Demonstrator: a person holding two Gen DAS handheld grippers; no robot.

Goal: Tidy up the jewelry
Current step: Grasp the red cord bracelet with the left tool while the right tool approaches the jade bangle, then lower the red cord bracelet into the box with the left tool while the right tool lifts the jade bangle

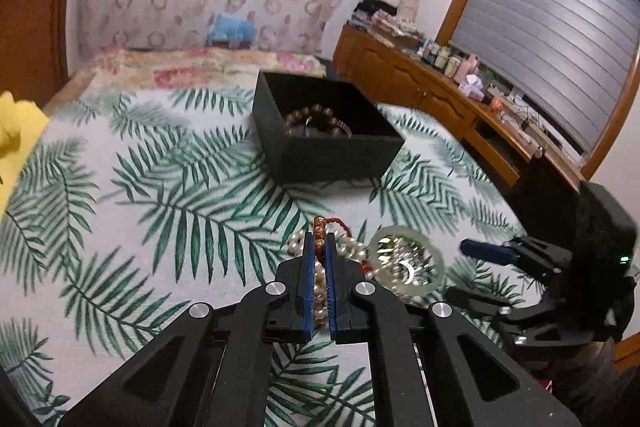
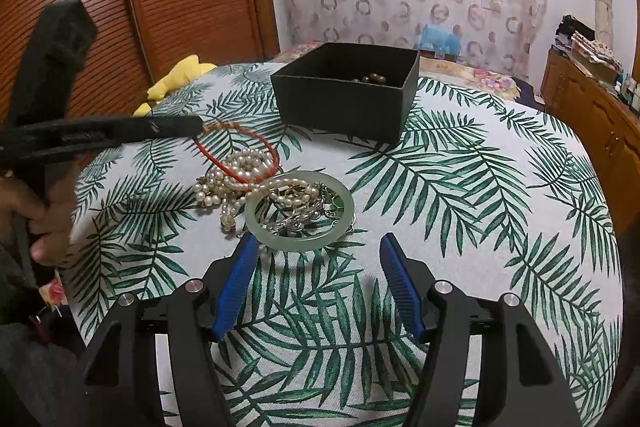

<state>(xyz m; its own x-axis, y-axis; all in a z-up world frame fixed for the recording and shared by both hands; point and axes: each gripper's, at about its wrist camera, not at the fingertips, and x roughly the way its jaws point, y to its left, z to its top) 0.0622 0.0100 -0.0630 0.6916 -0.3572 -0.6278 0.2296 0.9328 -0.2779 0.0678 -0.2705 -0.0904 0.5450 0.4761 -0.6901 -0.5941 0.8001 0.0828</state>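
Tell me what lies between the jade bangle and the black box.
In the right wrist view, bare leaf-print cloth separates the jade bangle from the black box. The pearls and red cord sit off to the left.

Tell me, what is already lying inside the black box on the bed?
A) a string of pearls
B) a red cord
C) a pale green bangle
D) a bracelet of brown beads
D: the left wrist view shows a brown bead bracelet inside the black box, while the green bangle, the pearls and the red cord lie in the heap on the leaf-print cover.
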